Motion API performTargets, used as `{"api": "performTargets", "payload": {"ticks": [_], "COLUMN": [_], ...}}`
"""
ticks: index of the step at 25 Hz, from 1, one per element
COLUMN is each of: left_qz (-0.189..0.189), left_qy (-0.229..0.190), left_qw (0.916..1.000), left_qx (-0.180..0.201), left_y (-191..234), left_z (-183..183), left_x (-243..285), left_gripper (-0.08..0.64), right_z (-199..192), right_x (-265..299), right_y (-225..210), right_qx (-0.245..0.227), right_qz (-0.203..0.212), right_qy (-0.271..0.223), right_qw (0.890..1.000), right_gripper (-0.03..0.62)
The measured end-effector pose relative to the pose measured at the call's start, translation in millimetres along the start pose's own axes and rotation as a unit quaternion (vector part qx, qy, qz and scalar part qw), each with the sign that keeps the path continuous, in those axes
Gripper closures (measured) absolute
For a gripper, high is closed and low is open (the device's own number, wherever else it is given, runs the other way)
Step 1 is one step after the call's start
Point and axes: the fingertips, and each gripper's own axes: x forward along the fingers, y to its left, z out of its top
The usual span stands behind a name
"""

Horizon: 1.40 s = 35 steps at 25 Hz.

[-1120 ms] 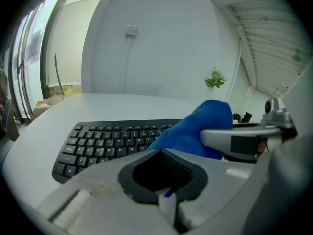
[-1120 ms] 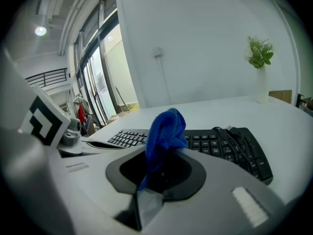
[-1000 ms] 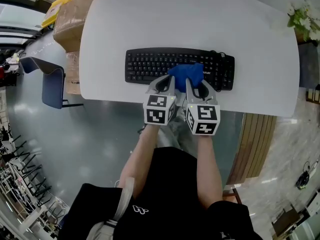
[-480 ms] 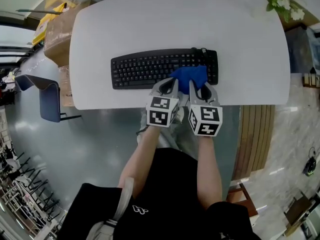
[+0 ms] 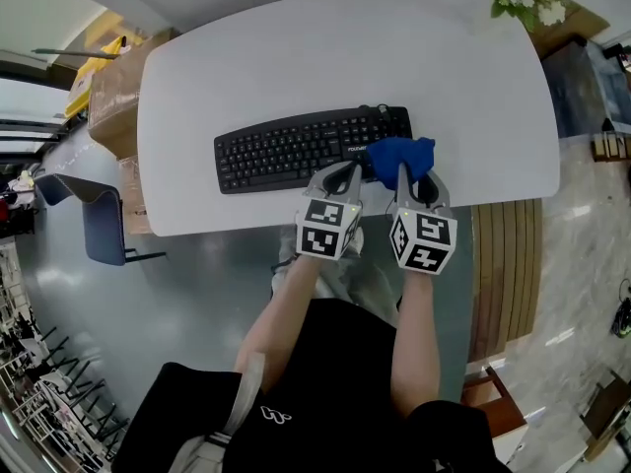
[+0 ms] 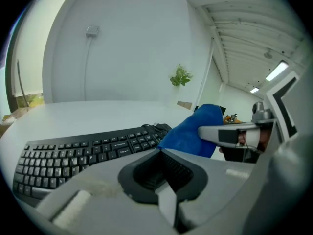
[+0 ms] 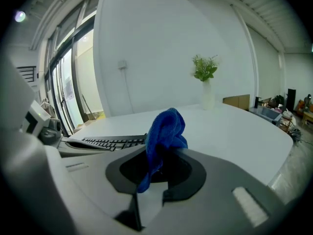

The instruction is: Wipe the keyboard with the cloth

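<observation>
Head view puts the cloth [image 5: 399,156], pinched in the right tongs [image 5: 414,177], at the right end of the keyboard [image 5: 286,151], mid-frame on the desk [image 5: 296,57]. Beside them, the left tongs [image 5: 335,175] sit closed and empty. Likely 1 pass is ending; the left keys may remain.

In the head view, both bare forearms are stretched from 6 o'clock toward 12 o'clock. The left forearm [image 5: 284,308] is slanted a little toward 1 o'clock and the right forearm [image 5: 414,338] is kept nearly straight. The left gripper [image 5: 340,171] is held just beside the right gripper [image 5: 416,179], at its 9 o'clock. The left jaws are pressed together with nothing between them. The right jaws are clamped on the blue cloth [image 5: 399,155].
</observation>
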Motion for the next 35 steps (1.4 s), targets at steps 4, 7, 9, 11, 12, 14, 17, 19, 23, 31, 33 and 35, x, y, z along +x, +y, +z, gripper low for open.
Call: {"api": "performTargets", "payload": {"ticks": [4, 7, 9, 11, 12, 14, 17, 19, 23, 31, 33, 35], "left_qz": [0.009, 0.017, 0.021, 0.027, 0.032, 0.045, 0.071, 0.089, 0.12, 0.167, 0.175, 0.177], "left_qy": [-0.038, -0.07, -0.095, -0.122, -0.136, -0.166, -0.217, -0.251, -0.299, -0.338, -0.341, -0.345], "left_qw": [0.9992, 0.9974, 0.9952, 0.9921, 0.9902, 0.9851, 0.9737, 0.9639, 0.9466, 0.9262, 0.9235, 0.9217], "left_qx": [0.0, 0.0, -0.003, -0.004, -0.003, 0.0, 0.004, 0.008, 0.015, 0.014, 0.012, 0.012], "left_y": [8, 12, 14, 17, 20, 29, 45, 53, 64, 92, 97, 98], "left_z": [28, 51, 68, 88, 98, 121, 155, 176, 200, 216, 220, 225], "left_x": [-15, -29, -41, -55, -64, -85, -122, -148, -193, -240, -243, -243], "left_gripper": [0.56, 0.56, 0.56, 0.56, 0.56, 0.56, 0.56, 0.56, 0.56, 0.56, 0.561, 0.56], "right_z": [20, 44, 66, 91, 104, 131, 165, 183, 204, 233, 237, 241], "right_x": [-10, -20, -26, -31, -34, -41, -52, -56, -62, -59, -58, -57], "right_y": [-8, -12, -8, 1, 8, 29, 64, 85, 129, 187, 193, 195], "right_qx": [-0.012, -0.03, -0.038, -0.041, -0.041, -0.038, -0.038, -0.049, -0.075, -0.127, -0.135, -0.142], "right_qz": [-0.024, -0.039, -0.036, -0.024, -0.013, 0.019, 0.066, 0.091, 0.14, 0.189, 0.197, 0.201], "right_qy": [-0.023, -0.048, -0.072, -0.102, -0.119, -0.158, -0.205, -0.221, -0.238, -0.247, -0.246, -0.247], "right_qw": [0.999, 0.998, 0.996, 0.994, 0.992, 0.986, 0.976, 0.97, 0.958, 0.942, 0.939, 0.937], "right_gripper": [0.518, 0.518, 0.518, 0.518, 0.518, 0.518, 0.518, 0.519, 0.522, 0.522, 0.522, 0.522]}}
